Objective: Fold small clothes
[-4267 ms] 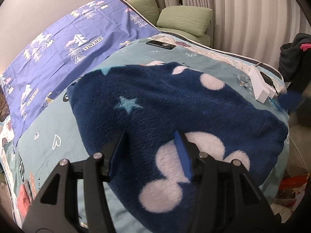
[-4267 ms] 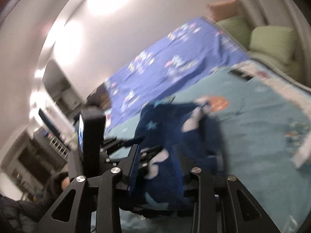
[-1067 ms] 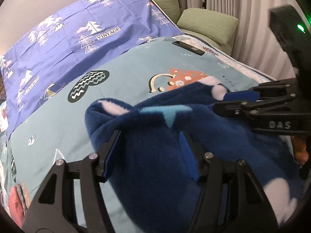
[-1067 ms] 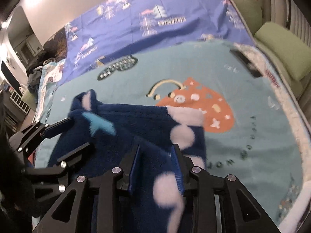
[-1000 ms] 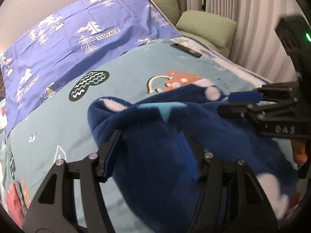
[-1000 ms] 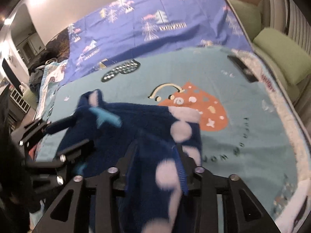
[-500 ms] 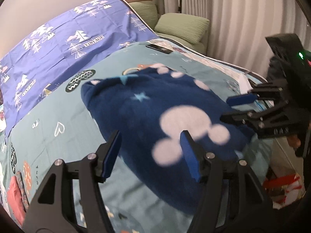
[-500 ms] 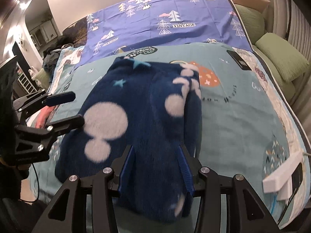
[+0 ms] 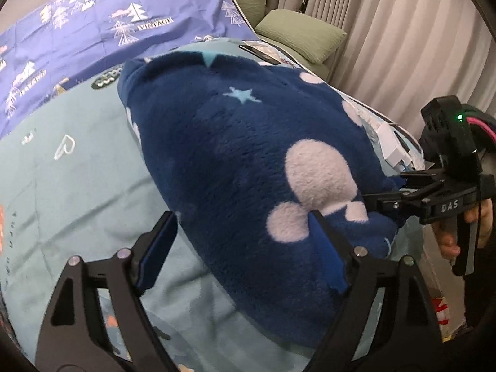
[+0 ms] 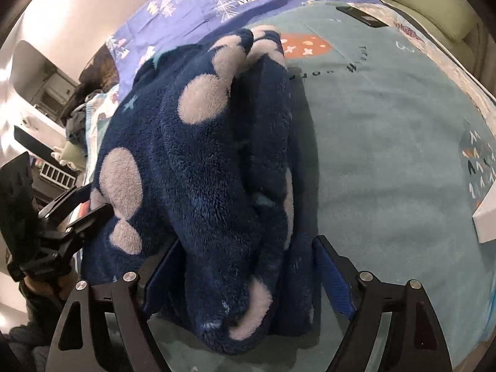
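Note:
A navy fleece garment (image 9: 235, 161) with white mouse-head shapes and pale blue stars lies folded in a thick bundle on the teal bedspread (image 9: 71, 186); it also fills the right wrist view (image 10: 201, 161). My left gripper (image 9: 245, 245) is open, its fingers straddling the bundle's near edge. My right gripper (image 10: 245, 266) is open, its fingers on either side of the other near end. Each gripper shows in the other's view, the right one (image 9: 387, 197) at the bundle's right edge, the left one (image 10: 83, 207) at its left edge.
A purple sheet (image 9: 93, 24) with tree prints covers the far side. Green pillows (image 9: 300, 35) lie by the curtain. A black phone (image 10: 361, 15) lies far back on the bed. A white box (image 10: 486, 217) sits at the right edge. Clutter lies beyond the bed's left side.
Both grippers carried the garment's far part back toward me, laid it down as a folded bundle and opened. They have since come in lower and closer to its near edge.

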The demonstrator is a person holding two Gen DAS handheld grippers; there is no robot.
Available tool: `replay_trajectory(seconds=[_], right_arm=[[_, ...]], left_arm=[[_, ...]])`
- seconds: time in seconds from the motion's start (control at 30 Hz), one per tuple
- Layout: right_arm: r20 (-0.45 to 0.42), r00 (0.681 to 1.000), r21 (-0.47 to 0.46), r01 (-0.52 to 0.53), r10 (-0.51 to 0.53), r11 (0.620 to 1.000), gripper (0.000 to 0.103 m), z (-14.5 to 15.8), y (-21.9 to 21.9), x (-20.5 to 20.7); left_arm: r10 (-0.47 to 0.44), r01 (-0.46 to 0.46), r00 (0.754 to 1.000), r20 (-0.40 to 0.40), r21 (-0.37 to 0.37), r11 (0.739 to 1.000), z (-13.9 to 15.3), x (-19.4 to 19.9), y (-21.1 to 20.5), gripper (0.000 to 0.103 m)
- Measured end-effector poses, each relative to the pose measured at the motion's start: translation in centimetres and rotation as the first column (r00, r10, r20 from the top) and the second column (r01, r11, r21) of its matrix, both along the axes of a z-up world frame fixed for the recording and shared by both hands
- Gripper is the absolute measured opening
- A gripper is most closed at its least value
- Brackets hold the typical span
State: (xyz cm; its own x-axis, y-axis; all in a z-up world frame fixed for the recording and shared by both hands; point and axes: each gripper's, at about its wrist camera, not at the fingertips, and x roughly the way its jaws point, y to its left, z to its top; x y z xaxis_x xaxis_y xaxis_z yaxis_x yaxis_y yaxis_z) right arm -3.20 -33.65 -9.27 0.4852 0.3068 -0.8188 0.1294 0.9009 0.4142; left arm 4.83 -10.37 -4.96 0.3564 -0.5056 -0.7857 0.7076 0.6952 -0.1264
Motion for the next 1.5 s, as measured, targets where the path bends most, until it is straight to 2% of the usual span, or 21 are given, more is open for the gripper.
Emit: replay_trajectory(seconds=[0.13, 0.23, 0.3, 0.43, 0.57, 0.7, 0.77, 0.83, 0.87, 0.97, 1.27, 1.5], right_arm=[[0.046, 0.998, -0.058, -0.038, 0.041, 0.998, 0.086, 1.7, 0.1, -0.1], [0.080, 0.996, -0.095, -0.036, 0.043, 0.995, 0.093, 3.1, -0.4, 0.6], [0.105, 0.994, -0.132, -0.013, 0.027, 0.991, 0.093, 4.0, -0.8, 1.3], [0.144, 0.989, -0.058, -0.011, 0.020, 0.998, 0.093, 5.1, -2.3, 3.2], [0.120, 0.993, 0.036, -0.023, 0.019, 0.999, 0.093, 4.5, -3.6, 6.7], [0.055, 0.998, 0.155, -0.034, 0.025, 0.987, 0.093, 2.3, -4.5, 9.1], [0.039, 0.999, 0.248, -0.044, 0.036, 0.968, 0.094, 1.0, -5.2, 9.9], [0.029, 0.999, 0.307, -0.049, 0.043, 0.950, 0.103, -0.1, -5.5, 10.3], [0.019, 0.998, 0.343, -0.056, 0.053, 0.938, 0.103, -0.9, -5.7, 10.6], [-0.009, 0.995, 0.482, -0.085, 0.102, 0.872, 0.103, -3.5, -6.1, 12.0], [0.029, 0.962, 0.481, -0.251, 0.270, 0.840, 0.103, -3.5, -3.3, 15.5], [0.037, 0.955, 0.480, -0.276, 0.295, 0.833, 0.103, -3.4, -2.5, 16.4]], left_arm=[[-0.001, 0.000, 0.999, 0.035, 0.009, 1.000, 1.1, -0.4, -0.3, 0.086], [0.014, -0.014, 1.000, -0.009, -0.040, 0.999, 1.8, 0.3, 0.4, 0.086], [0.035, -0.039, 0.998, -0.048, -0.086, 0.996, 2.0, 1.3, 1.1, 0.089], [0.123, -0.141, 0.985, -0.118, -0.162, 0.977, 2.1, 3.9, 2.9, 0.090], [0.165, -0.231, 0.953, -0.255, -0.256, 0.939, 1.7, 7.2, 4.5, 0.091], [0.151, -0.252, 0.920, -0.361, -0.253, 0.934, -0.1, 9.6, 4.5, 0.091], [0.125, -0.240, 0.909, -0.398, -0.255, 0.937, -1.1, 10.2, 4.1, 0.091], [0.104, -0.238, 0.892, -0.441, -0.259, 0.936, -2.4, 10.6, 3.6, 0.095], [0.093, -0.241, 0.881, -0.465, -0.271, 0.932, -3.1, 11.0, 3.4, 0.098], [0.062, -0.239, 0.859, -0.509, -0.289, 0.927, -4.3, 11.6, 2.7, 0.103], [-0.024, -0.180, 0.841, -0.541, -0.321, 0.930, -6.1, 12.1, 0.1, 0.103], [-0.070, -0.154, 0.832, -0.551, -0.351, 0.924, -7.0, 12.2, -0.7, 0.103]])
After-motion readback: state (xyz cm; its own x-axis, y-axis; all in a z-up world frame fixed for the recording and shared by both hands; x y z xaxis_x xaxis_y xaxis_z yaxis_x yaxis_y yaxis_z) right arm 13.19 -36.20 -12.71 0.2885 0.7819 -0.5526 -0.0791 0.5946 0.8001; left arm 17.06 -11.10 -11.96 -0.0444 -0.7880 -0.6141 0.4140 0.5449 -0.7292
